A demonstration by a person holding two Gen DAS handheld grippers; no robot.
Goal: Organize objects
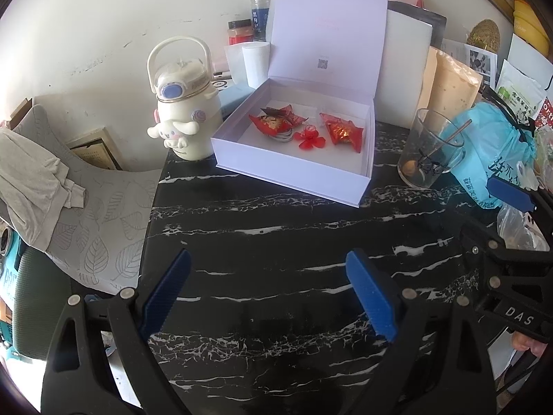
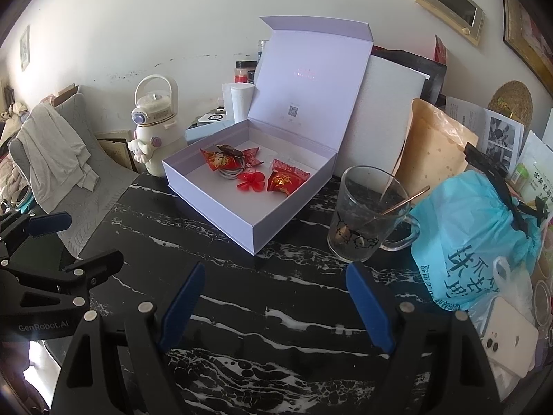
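An open lilac gift box (image 1: 345,190) (image 2: 221,207) with its lid raised stands on the black marble table (image 1: 276,242) (image 2: 293,311). Inside lie red snack packets (image 1: 344,131) (image 2: 287,180), a red flower-shaped piece (image 1: 309,138) (image 2: 250,183) and a coiled white cable (image 2: 230,174). My left gripper (image 1: 268,269) is open and empty above the table, short of the box. My right gripper (image 2: 273,283) is open and empty, also short of the box. Each gripper shows at the edge of the other's view.
A white cartoon water bottle (image 1: 183,103) (image 2: 153,128) stands left of the box. A glass mug with a spoon (image 1: 428,148) (image 2: 366,214) and a blue plastic bag (image 1: 494,152) (image 2: 473,235) are on the right. A white phone (image 2: 508,346) lies at the right edge. A cushioned chair (image 1: 96,207) is on the left.
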